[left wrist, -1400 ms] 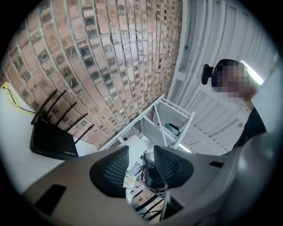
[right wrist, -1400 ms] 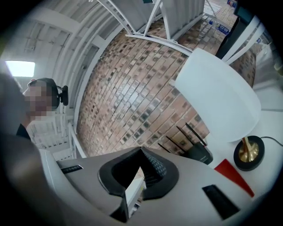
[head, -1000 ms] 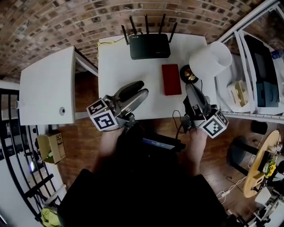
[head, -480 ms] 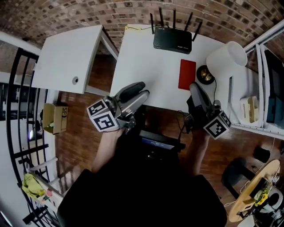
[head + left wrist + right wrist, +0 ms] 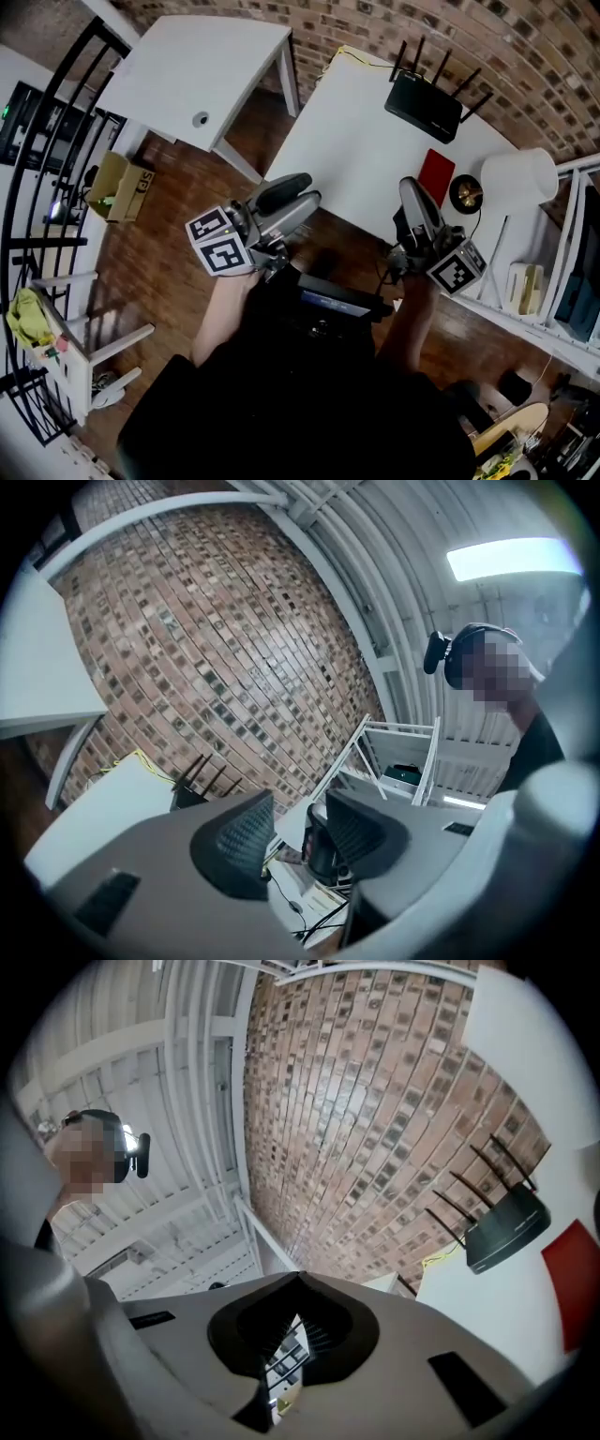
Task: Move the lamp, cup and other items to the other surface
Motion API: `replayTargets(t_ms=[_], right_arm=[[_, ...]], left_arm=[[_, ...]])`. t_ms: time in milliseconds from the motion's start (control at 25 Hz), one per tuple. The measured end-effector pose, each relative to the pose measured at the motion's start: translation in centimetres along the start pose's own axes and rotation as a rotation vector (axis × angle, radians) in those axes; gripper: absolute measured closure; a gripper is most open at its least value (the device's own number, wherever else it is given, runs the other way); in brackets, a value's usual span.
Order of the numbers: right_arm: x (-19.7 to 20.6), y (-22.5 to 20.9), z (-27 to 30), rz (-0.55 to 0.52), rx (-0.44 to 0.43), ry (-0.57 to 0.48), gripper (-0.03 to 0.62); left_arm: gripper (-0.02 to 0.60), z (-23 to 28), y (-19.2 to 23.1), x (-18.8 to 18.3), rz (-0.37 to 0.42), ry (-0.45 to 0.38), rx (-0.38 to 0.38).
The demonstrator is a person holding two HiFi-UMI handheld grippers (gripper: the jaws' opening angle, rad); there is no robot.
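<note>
View swung left: tabletop (image 5: 347, 141) with lamp (image 5: 518, 175), router (image 5: 427, 105), red book (image 5: 436, 175) now 1 o'clock; second tabletop (image 5: 197, 66) 11 o'clock. Left tool (image 5: 298, 193) released, right tool (image 5: 410, 187) clenched, both empty. Nothing carried yet.

The left tongs (image 5: 306, 189) point forward and roughly level, jaws standing apart with nothing gripped between them. The right tongs (image 5: 410, 187) point the same way, jaws pressed together and empty. The left forearm (image 5: 223, 305) and right forearm (image 5: 410, 314) hold them out, well apart.
</note>
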State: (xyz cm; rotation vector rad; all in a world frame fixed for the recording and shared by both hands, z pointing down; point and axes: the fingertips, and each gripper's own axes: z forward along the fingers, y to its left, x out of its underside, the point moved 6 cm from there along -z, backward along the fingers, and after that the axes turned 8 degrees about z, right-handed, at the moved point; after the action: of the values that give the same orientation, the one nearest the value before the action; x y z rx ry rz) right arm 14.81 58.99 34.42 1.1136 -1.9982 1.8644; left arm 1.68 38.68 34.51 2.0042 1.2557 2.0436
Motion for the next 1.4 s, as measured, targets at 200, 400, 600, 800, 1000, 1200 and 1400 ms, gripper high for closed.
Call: replayTargets(t_ms=[200, 400, 600, 800, 1000, 1200, 1400], right_arm=[[4.2, 1.8, 6.7, 0.01, -0.058, 0.096, 0.571], [10.1, 5.3, 14.7, -0.007, -0.108, 0.192, 0.571], [16.7, 9.5, 22.2, -0.011, -0.145, 0.278, 0.571], [23.4, 13.2, 28.8, -0.025, -0.184, 0.353, 0.571], [29.7, 16.2, 34.3, -0.024, -0.217, 0.419, 0.571], [35.9, 19.9, 38.6, -0.026, -0.278, 0.493, 0.571], [40.9, 23.4, 41.8, -0.028, -0.332, 0.562, 0.571]], left_arm=[[0.377, -7.0, 2.0, -2.5, 0.012, -0.074, -0.096], [0.378, -15.9, 4.8, -5.6, 0.015, -0.155, -0.181], [0.377, -25.2, 7.6, -9.4, 0.018, -0.229, -0.243], [0.379, -33.8, 10.5, -12.3, 0.02, -0.292, -0.293], [0.379, -41.5, 12.4, -14.2, 0.026, -0.341, -0.339], [0.385, -49.1, 12.8, -15.3, 0.04, -0.4, -0.404], [0.387, -55.5, 12.5, -16.1, 0.055, -0.458, -0.467]])
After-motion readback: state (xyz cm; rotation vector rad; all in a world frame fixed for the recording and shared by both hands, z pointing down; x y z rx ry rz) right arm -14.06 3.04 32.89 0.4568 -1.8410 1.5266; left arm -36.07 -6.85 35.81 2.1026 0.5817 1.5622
